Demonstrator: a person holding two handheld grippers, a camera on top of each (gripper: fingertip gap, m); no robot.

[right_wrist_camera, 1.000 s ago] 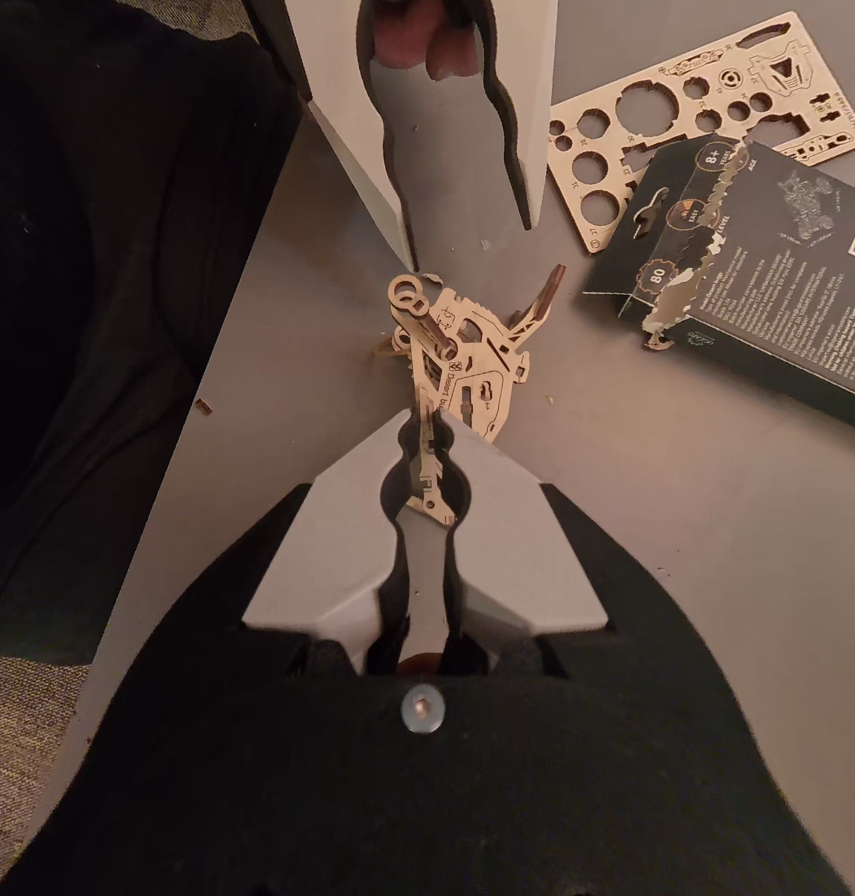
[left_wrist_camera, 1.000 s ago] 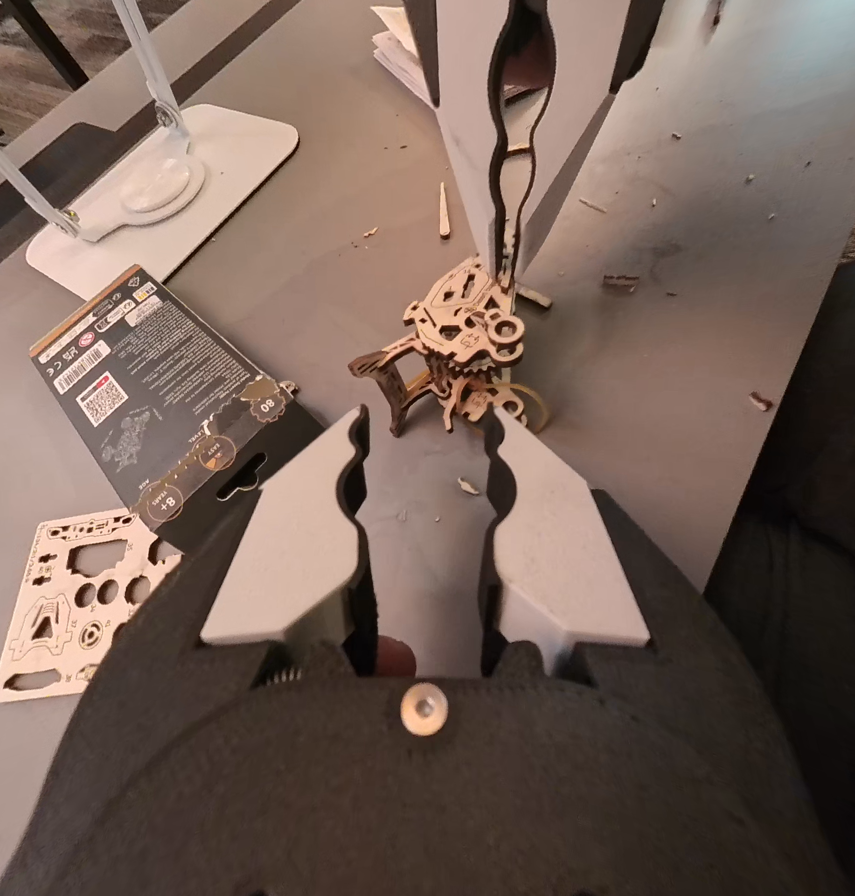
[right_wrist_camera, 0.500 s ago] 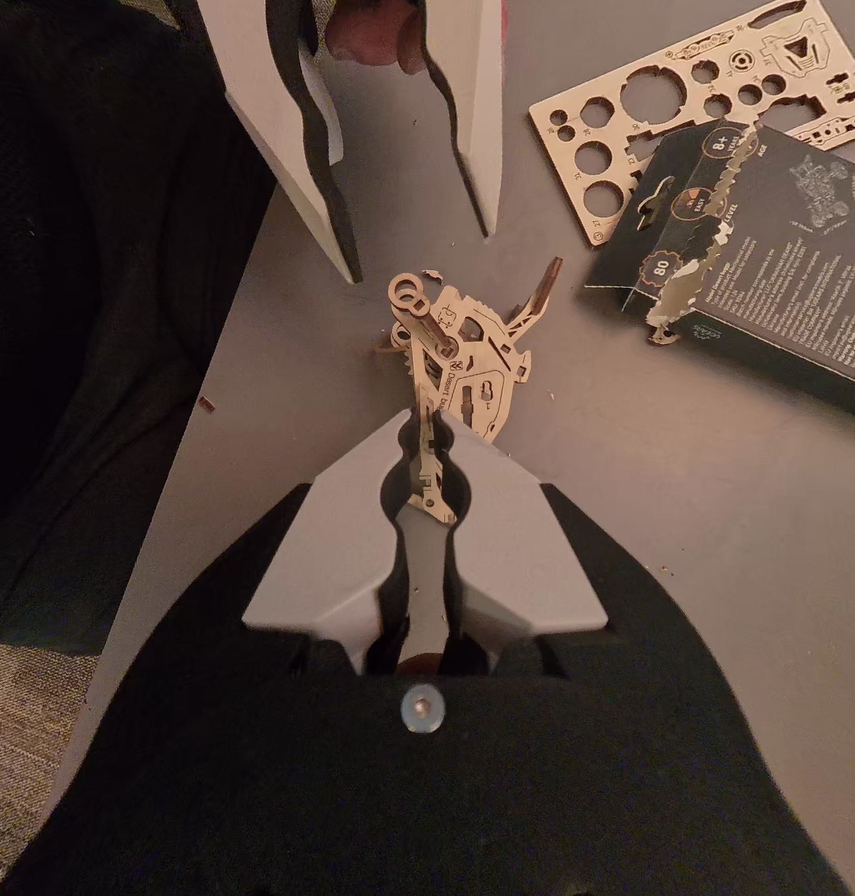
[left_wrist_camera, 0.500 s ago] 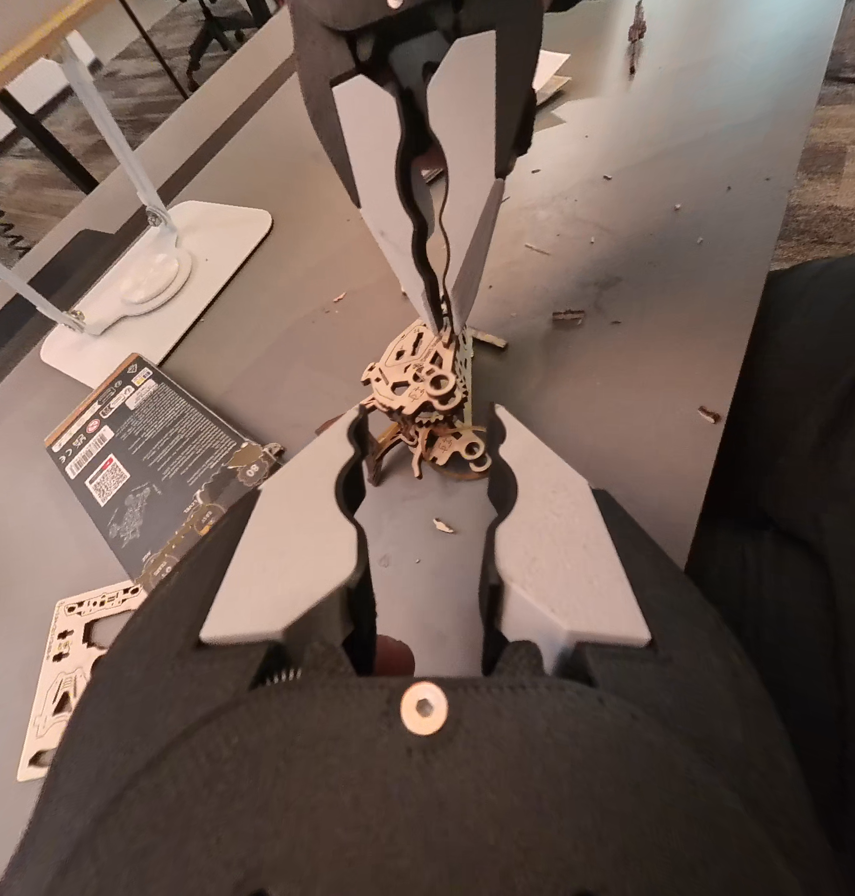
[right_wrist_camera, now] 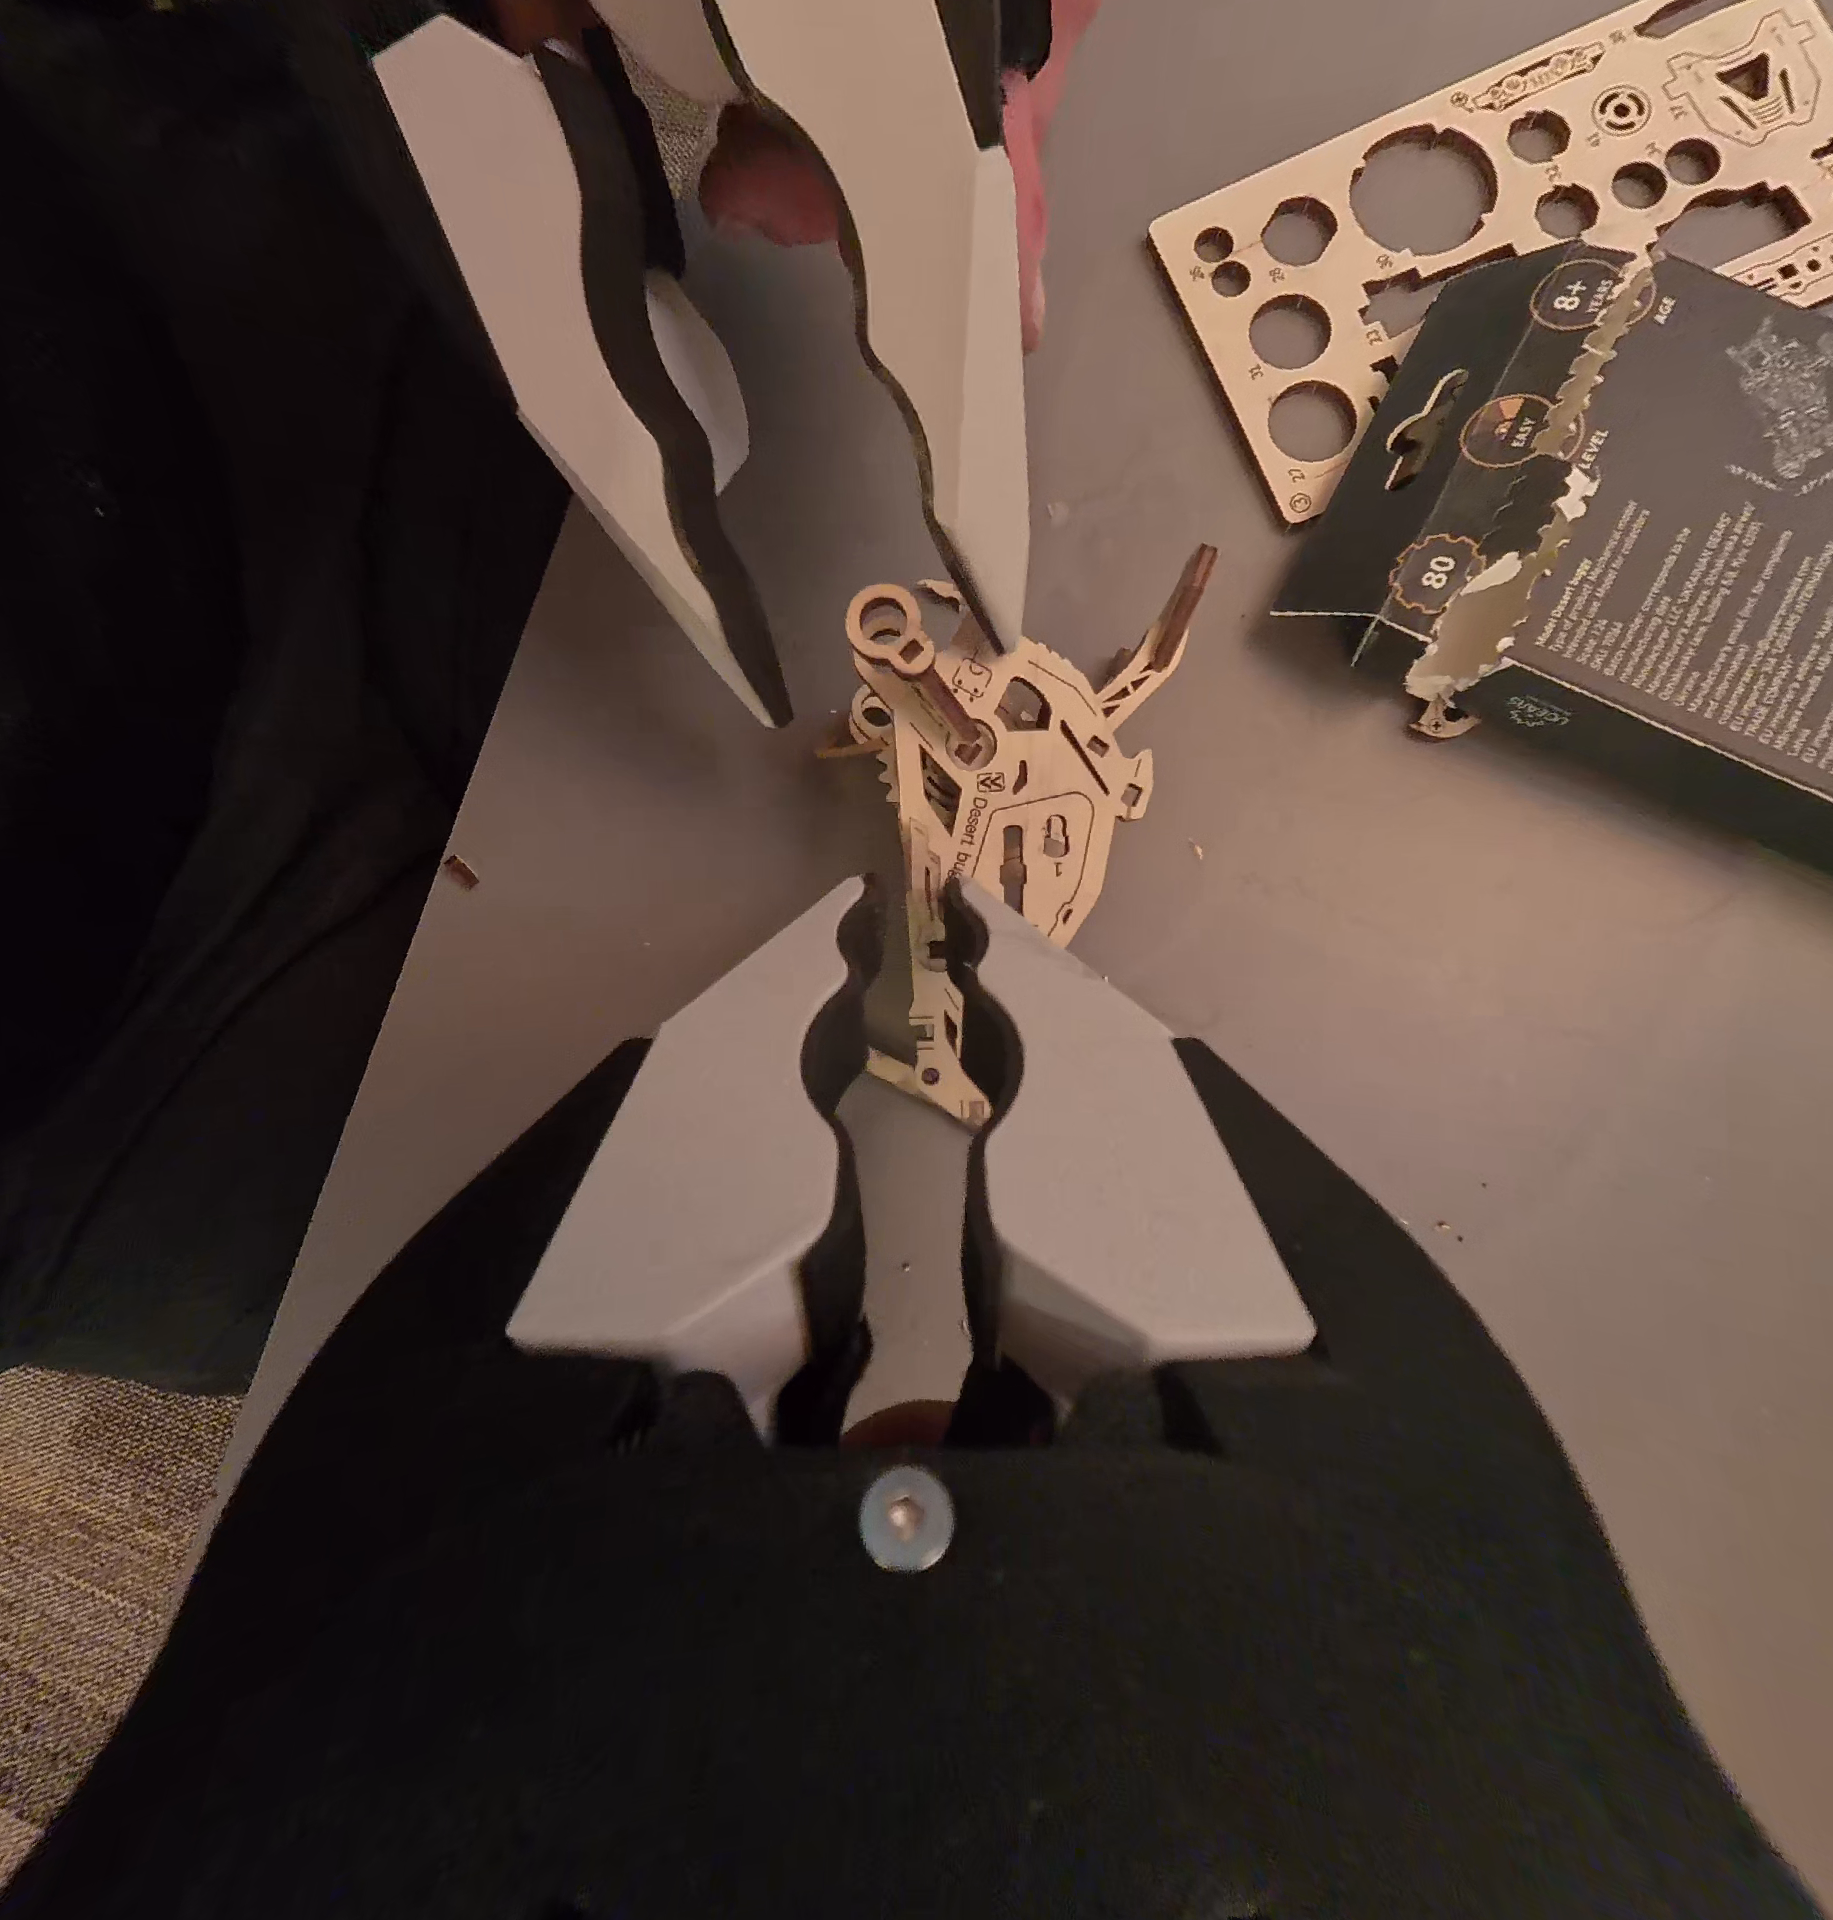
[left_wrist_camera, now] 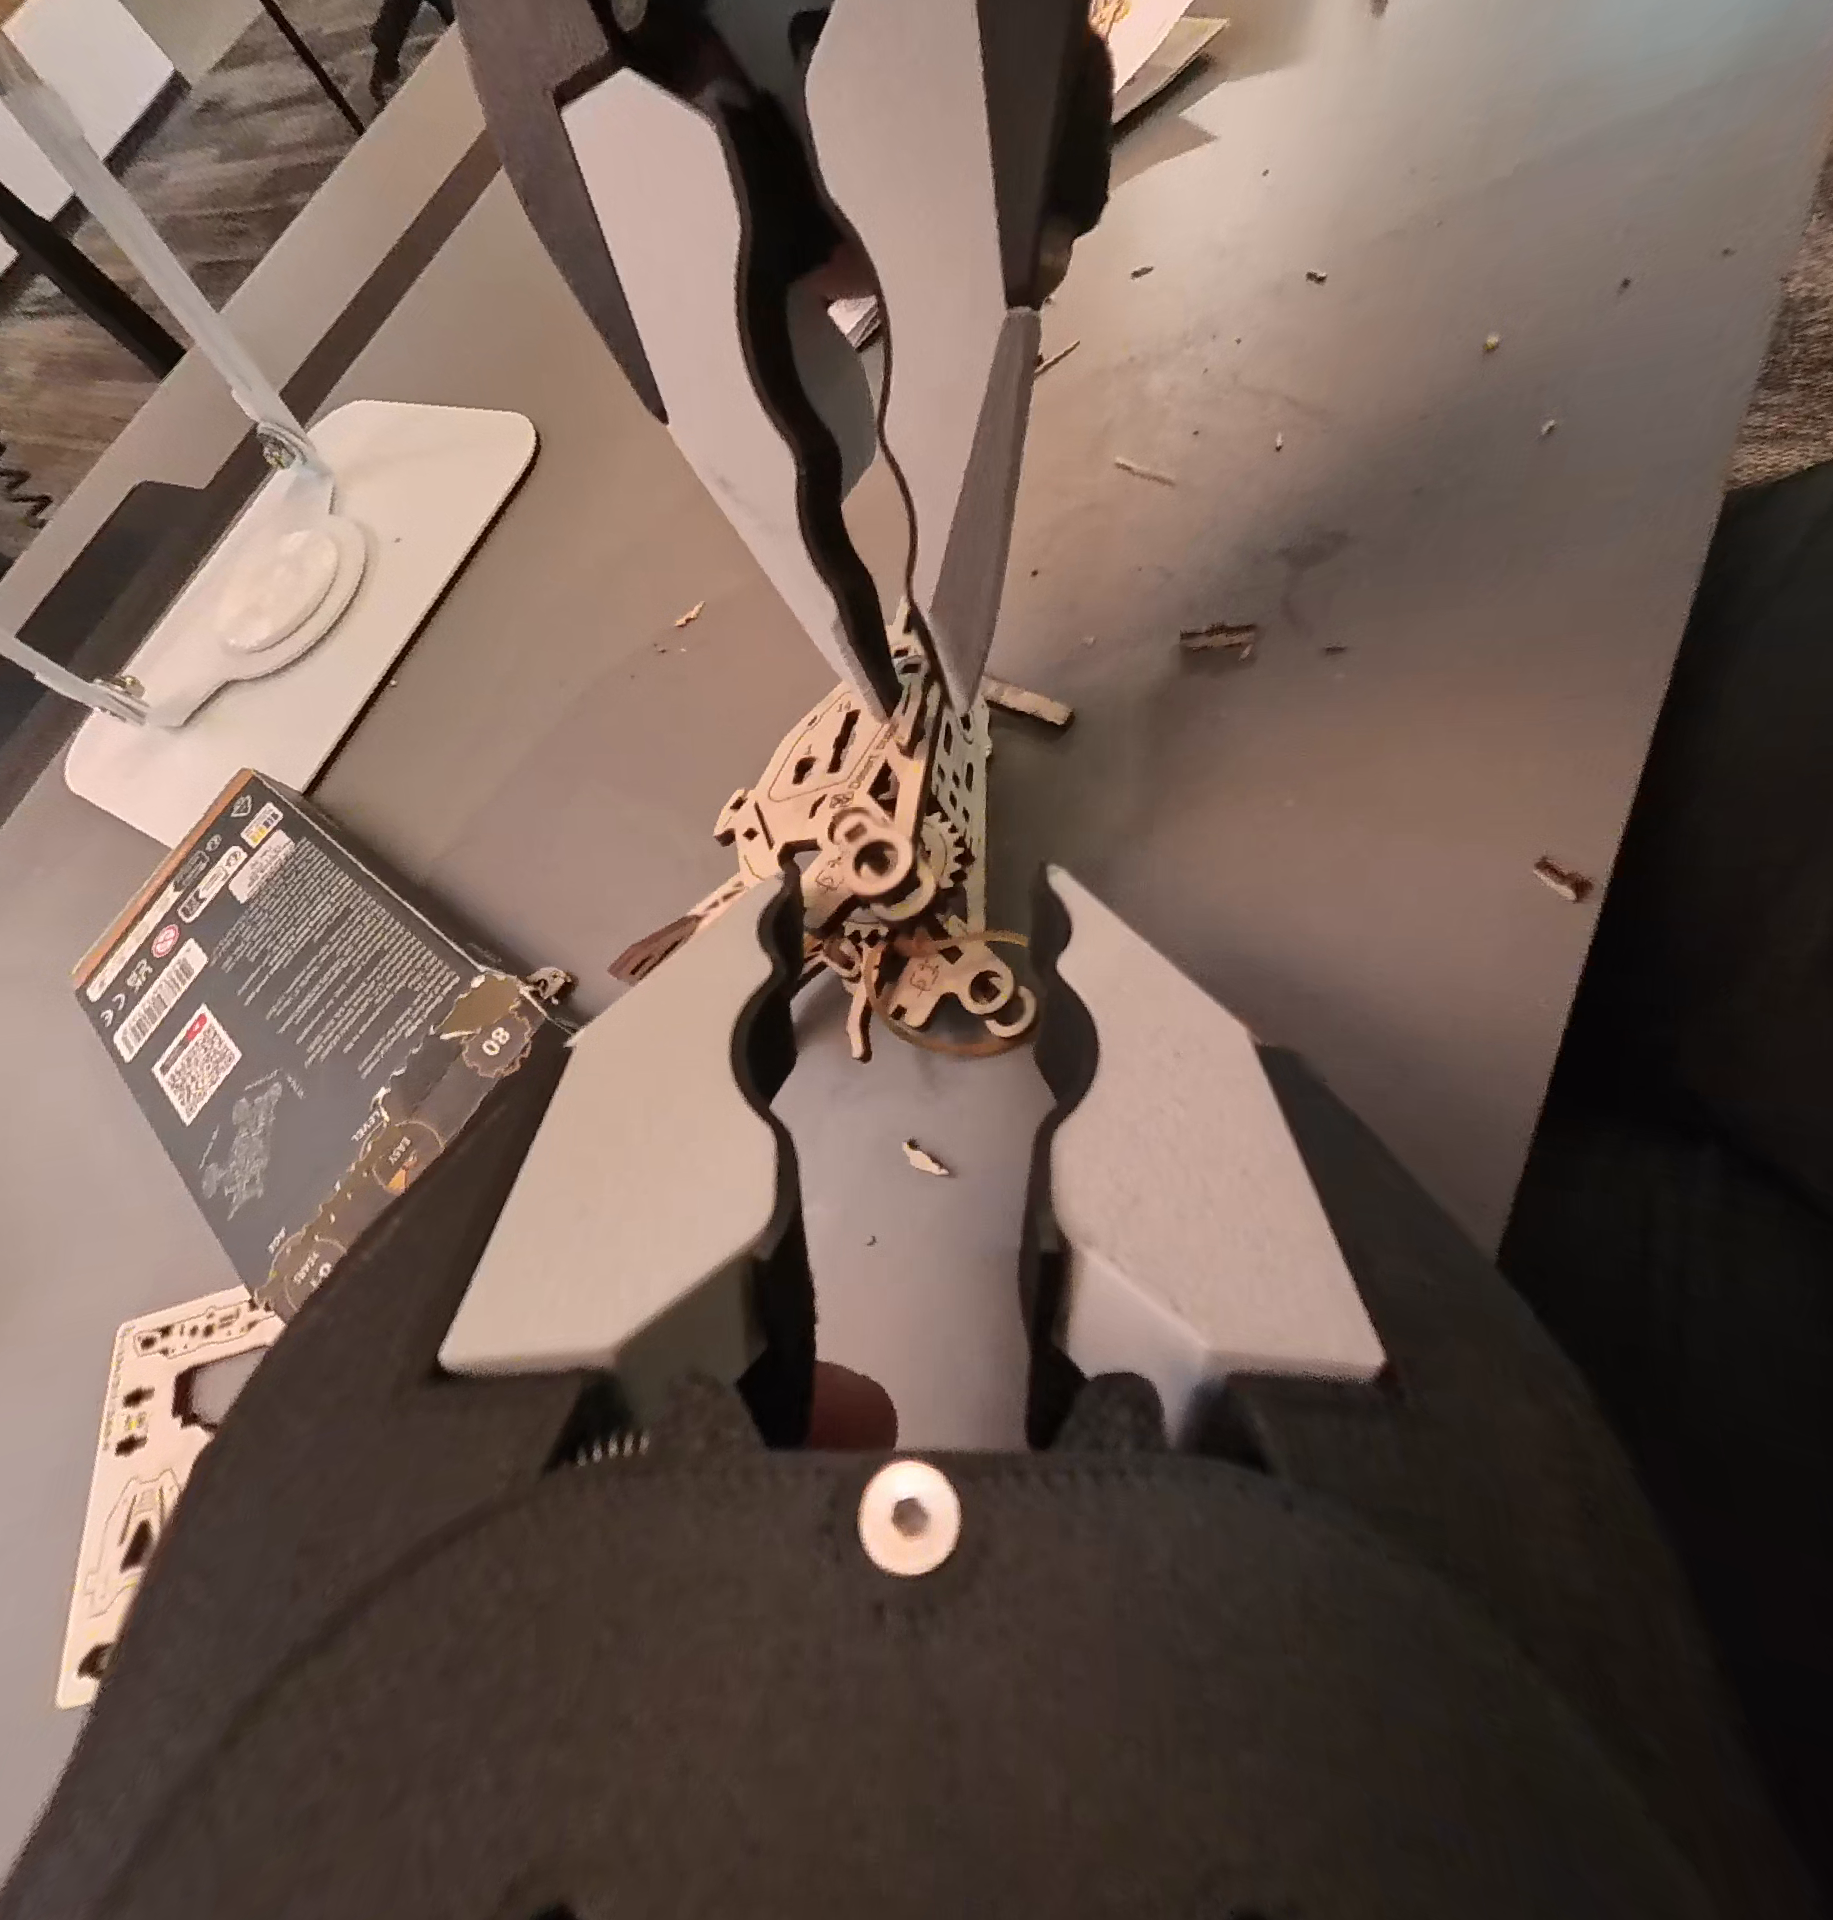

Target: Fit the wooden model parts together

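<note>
On the smooth grey bench (left_wrist_camera: pixel 1255 436) lie a black box (right_wrist_camera: pixel 1639 582) and a punched-out plywood sheet (right_wrist_camera: pixel 1431 197). The left tool (left_wrist_camera: pixel 912 894) gapes wide, empty, its tips flanking the model (right_wrist_camera: pixel 995 769). The right tool (right_wrist_camera: pixel 912 894) pinches that laser-cut plywood model's thin rear plate just above the bench.

Punched wooden sheet (left_wrist_camera: pixel 153 1455) partly behind box (left_wrist_camera: pixel 299 1039)

The wooden model (right_wrist_camera: pixel 1005 790) was pale, laser-cut plywood with dark scorched edges. Ahead of it, the punched-out sheet (right_wrist_camera: pixel 1431 208) looked the same wood. The box (right_wrist_camera: pixel 1660 582) beside that was matt black card, torn ragged. The table (left_wrist_camera: pixel 1307 540) was smooth matt grey, littered with wood chips.
</note>
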